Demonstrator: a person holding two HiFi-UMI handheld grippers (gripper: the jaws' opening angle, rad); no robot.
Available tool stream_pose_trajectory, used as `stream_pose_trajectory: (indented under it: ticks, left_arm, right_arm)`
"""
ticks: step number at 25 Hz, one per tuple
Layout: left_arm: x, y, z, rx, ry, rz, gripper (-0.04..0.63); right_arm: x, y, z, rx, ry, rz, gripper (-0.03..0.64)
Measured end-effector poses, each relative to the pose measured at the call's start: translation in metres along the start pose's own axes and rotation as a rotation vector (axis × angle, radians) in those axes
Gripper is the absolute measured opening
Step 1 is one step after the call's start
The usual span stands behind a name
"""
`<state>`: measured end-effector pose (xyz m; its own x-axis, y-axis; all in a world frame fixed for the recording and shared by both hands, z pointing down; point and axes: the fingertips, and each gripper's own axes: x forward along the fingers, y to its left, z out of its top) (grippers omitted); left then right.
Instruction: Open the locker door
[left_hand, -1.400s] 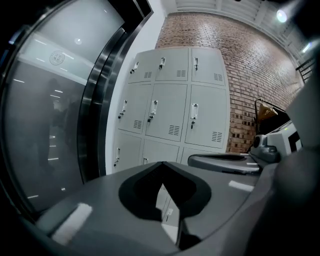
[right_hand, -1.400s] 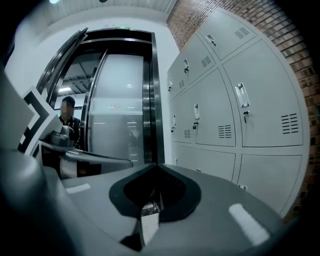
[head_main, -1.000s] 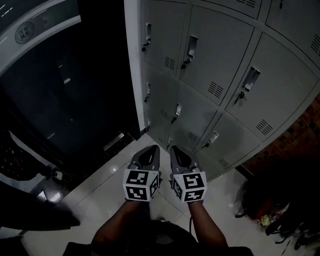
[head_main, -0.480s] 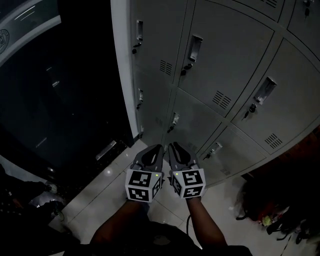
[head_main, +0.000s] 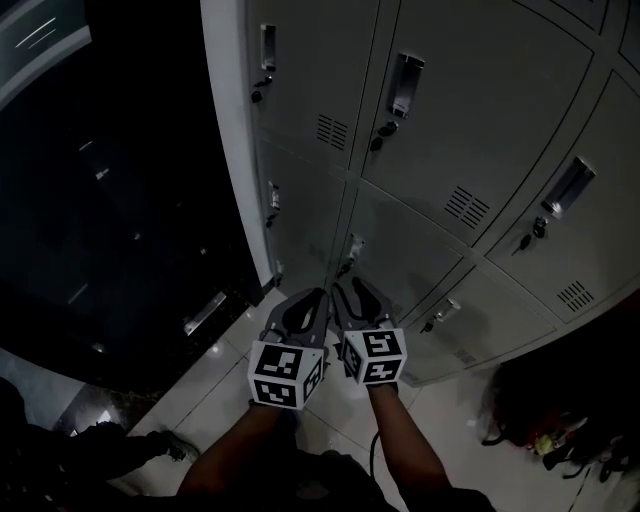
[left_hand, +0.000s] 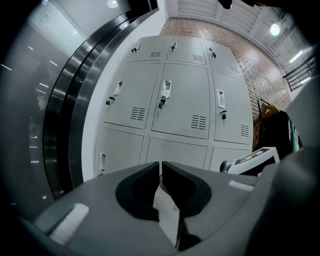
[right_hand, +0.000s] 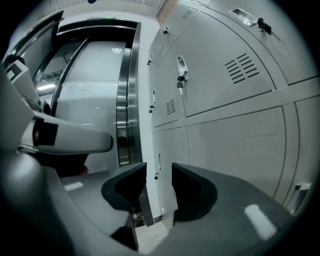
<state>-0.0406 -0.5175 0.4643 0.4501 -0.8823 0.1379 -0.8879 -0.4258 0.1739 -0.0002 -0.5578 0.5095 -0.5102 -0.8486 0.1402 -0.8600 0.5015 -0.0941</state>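
Plainly, the bank of grey steel lockers (head_main: 470, 120) fills the right of the head view with every door closed, so the task looks no further along than the approach. To its left runs a dark curved glass wall (head_main: 110, 200), and pale floor tiles (head_main: 215, 385) lie below. The person stands by the bank's left end, which is probably why the low doors sit nearest the tools.

The lower-row locker door (head_main: 405, 250) straight ahead of the two grippers seems the likely target, though which door is meant cannot be told for sure. The left gripper (head_main: 316, 298) and the right gripper (head_main: 352, 290) are held side by side, roughly level, pointing toward that door and apart from it. Neither touches anything.

The left gripper's jaws are pressed together with nothing in them, perhaps because it has no part in the pull. The right gripper's jaws have just been opening and stand parted with only air between them, a spread that looks meant to fit round a pull.

That pull is the door's recessed handle (head_main: 353, 246) at its upper left edge, so the hinge is probably on the right. Just below the handle a small key (head_main: 343, 268) sits in the lock, suggesting the door may need no unlocking.
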Motion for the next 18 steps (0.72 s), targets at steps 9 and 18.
stream_pose_trajectory:
  ticks: [9, 18]
  left_arm:
    - [0.032, 0.032, -0.031, 0.009, -0.008, -0.001, 0.006]
    - [0.06, 0.049, -0.048, 0.014, -0.014, -0.033, 0.006]
  right_arm:
    - [0.057, -0.033, -0.04, 0.011, -0.014, -0.061, 0.196]
    - [0.11, -0.065, -0.07, 0.049, -0.007, -0.095, 0.253]
